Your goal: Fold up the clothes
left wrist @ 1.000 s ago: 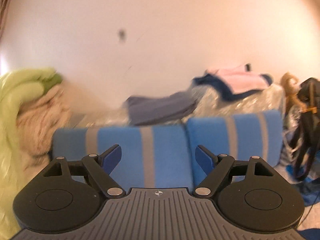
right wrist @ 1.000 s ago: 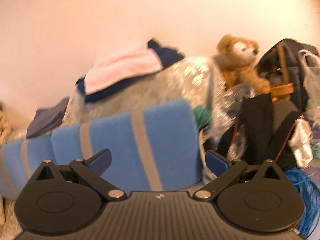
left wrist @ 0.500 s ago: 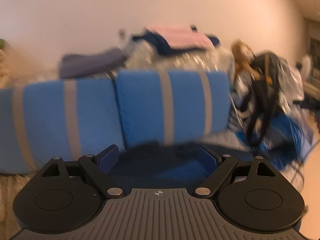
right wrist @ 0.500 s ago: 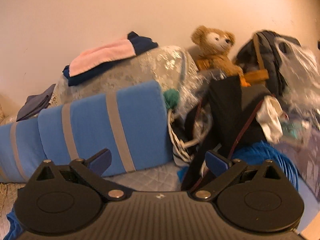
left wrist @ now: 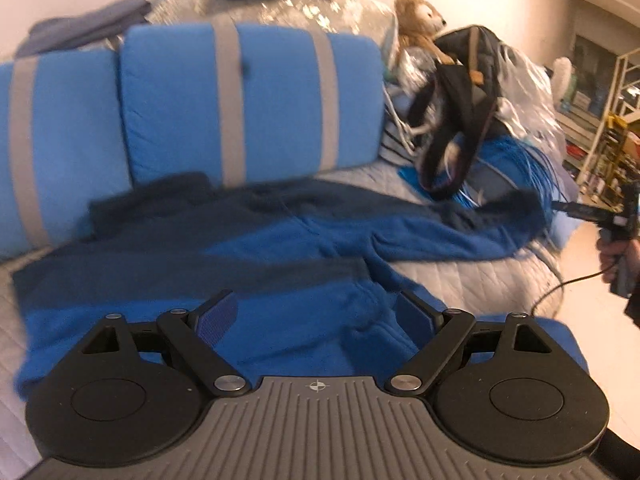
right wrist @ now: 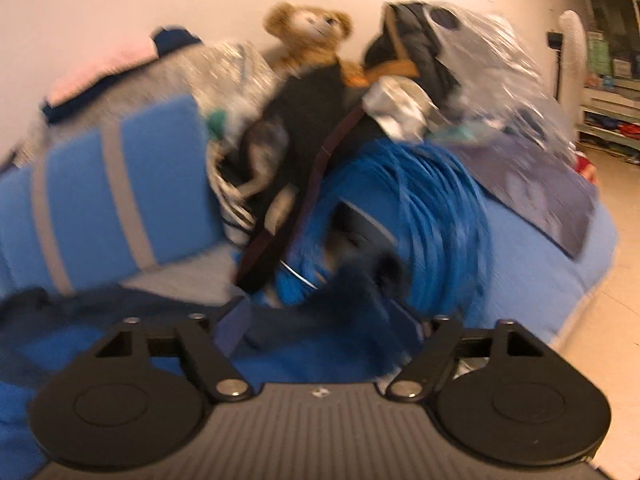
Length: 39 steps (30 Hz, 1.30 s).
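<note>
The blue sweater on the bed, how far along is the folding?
Barely begun. Done: the blue sweater lies spread on the grey quilt, one sleeve stretched out sideways. In hand: nothing; the left hand-held gripper hangs open over the body, and the right hand-held gripper is open near the dark cuff, though that view is blurred. Left: every fold, sleeves first.

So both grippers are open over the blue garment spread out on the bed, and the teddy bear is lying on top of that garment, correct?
Not quite. The teddy bear is not on the blue garment; the right wrist view shows it propped up at the back against the wall, behind the black bag. The rest holds: the left gripper and the right gripper are both open over the garment.
</note>
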Tool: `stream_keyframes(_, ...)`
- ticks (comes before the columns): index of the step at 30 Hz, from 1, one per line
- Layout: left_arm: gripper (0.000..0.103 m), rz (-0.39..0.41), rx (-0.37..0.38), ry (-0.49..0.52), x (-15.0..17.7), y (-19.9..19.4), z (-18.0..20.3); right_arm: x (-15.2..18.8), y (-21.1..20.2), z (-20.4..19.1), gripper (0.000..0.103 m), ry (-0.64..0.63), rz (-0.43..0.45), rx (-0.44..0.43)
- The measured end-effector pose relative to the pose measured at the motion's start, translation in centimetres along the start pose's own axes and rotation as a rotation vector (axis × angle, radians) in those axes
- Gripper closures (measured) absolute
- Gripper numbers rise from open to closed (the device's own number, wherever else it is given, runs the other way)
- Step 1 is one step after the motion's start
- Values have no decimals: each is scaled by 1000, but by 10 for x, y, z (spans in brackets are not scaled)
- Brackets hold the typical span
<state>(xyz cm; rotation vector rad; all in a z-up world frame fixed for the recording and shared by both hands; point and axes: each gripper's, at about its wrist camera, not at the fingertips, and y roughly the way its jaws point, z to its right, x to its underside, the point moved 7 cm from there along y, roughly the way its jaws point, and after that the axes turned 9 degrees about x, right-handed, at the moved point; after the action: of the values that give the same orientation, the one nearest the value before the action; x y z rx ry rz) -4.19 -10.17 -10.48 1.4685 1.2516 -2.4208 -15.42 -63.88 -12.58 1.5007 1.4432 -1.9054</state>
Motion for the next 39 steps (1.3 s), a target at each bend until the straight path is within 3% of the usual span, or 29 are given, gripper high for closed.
stream_keyframes(7,16,-45,33,-19,15,17,6,35,43,22,52,2,-22,65)
stream_keyframes(15,16,-39,36,-25,13,16,10,41,85,30,59,90,-33,90)
stream_keyframes(20,16,-19,25,-40,7,11,12,38,86,26,82,122,-19,88)
stream_keyframes(24,16,20,26,-61,-2,2,15,30,68,14,85,80,1,80)
stream_keyframes(31,16,93,50,-115,-29,0,19,-5,32,-44,88,-51,36,-22)
stream_keyframes(39,16,187,43,-246,-42,21,1,-45,-3,-151,90,-186,32,-228)
